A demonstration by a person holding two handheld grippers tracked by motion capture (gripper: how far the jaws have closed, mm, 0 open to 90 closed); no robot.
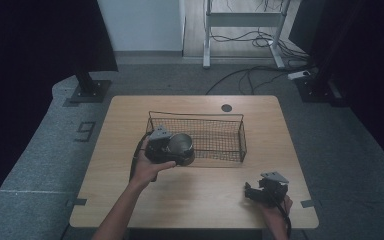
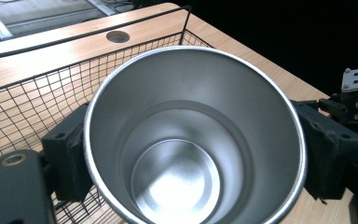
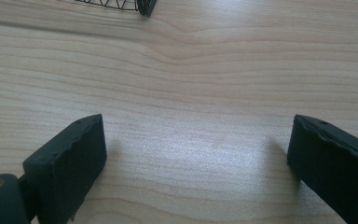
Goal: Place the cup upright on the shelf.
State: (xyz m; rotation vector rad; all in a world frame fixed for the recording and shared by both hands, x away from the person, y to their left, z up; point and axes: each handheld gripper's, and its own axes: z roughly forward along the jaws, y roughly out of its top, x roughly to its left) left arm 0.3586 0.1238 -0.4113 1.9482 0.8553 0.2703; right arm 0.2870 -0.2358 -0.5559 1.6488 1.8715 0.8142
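Note:
My left gripper (image 1: 179,150) is shut on a silver metal cup (image 1: 181,144) at the near left corner of the black wire basket (image 1: 195,116). In the left gripper view the empty cup (image 2: 191,140) has its open mouth toward the camera. The black pads (image 2: 72,154) press on its two sides, and the basket mesh (image 2: 23,98) lies behind and below it. Whether the cup touches the basket I cannot tell. My right gripper (image 1: 251,192) rests low near the table's front right edge. Its jaws stand open (image 3: 196,154) over bare wood with nothing between them.
The wooden table (image 1: 130,200) has a round cable hole (image 1: 226,107) at the back behind the basket. A corner of the basket (image 3: 142,5) lies ahead of the right gripper. Cables and desk legs (image 1: 207,45) stand on the floor beyond the table.

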